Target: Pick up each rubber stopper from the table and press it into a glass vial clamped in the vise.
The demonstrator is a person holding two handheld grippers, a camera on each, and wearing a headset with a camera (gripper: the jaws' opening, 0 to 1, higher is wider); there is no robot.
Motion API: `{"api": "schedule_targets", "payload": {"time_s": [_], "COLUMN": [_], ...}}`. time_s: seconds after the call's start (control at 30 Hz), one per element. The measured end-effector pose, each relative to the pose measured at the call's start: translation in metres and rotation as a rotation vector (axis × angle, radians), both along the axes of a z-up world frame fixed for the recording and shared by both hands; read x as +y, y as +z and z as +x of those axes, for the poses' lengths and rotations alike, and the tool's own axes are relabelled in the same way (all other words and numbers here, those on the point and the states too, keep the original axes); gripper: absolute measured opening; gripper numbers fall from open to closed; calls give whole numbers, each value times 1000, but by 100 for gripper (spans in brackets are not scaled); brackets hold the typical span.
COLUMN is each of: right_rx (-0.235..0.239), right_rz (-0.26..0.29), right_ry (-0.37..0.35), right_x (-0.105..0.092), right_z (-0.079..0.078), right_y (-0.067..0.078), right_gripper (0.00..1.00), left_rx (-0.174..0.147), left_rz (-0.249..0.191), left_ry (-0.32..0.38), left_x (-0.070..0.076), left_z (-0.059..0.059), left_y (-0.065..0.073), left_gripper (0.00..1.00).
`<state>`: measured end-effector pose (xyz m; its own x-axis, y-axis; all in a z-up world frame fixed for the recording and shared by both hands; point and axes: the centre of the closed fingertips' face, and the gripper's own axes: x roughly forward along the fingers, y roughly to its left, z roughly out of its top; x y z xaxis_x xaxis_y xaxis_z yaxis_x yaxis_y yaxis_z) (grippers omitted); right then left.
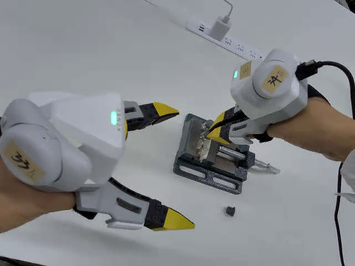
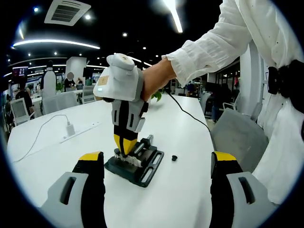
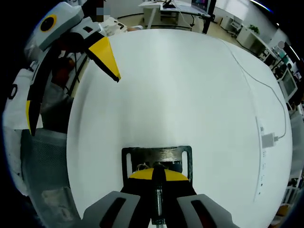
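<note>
One small dark stopper (image 1: 230,210) lies loose on the white table (image 1: 111,50), just off the near right corner of the vise (image 1: 191,169), touching nothing. We see it in the left gripper view too, a dark dot to the right of the vise. It sits well apart from both tongs.

Inside the vise, something glassy (image 1: 205,145) is clamped between its jaws. We take it for the glass vials, though they are too small to count. The vise's screw handle sticks out to the right.

The right tongs (image 1: 211,128) come in from the far right, tips angled down right over that glass. Their yellow tips are drawn together with barely a seam between them. Whether a stopper is pinched there, we cannot tell, and we cannot tell whether the tips touch the glass.

The left tongs (image 1: 185,168) hang at the near left, jaws spread wide apart and holding nothing. One yellow tip is on the far side and one on the near side, with the vise in line between them. The near tip points toward the loose stopper from its left, with clear table between.

Far off, a power strip (image 1: 238,44) with a charger (image 1: 220,27) plugged in lies on the table.
</note>
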<state>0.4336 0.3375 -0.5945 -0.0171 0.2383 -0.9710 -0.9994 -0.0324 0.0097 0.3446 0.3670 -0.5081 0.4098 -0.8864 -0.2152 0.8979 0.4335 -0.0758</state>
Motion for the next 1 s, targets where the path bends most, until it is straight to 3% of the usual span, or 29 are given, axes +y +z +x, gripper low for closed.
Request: {"api": "schedule_targets", "payload": {"time_s": [0.23, 0.63, 1.0], "right_rx": [-5, 6, -56], "right_rz": [-43, -89, 15], "right_ry": [38, 34, -42], "right_x": [1, 0, -4], "right_z": [-3, 4, 5], "right_y": [1, -3, 0], "right_gripper": [0, 0, 1], "left_rx": [1, -13, -35], "left_rz": [0, -10, 29], "left_ry": [-3, -7, -33], "left_x": [-1, -3, -3], "left_z": [0, 4, -2], "left_y": [0, 7, 21], "left_gripper": [92, 92, 91]}}
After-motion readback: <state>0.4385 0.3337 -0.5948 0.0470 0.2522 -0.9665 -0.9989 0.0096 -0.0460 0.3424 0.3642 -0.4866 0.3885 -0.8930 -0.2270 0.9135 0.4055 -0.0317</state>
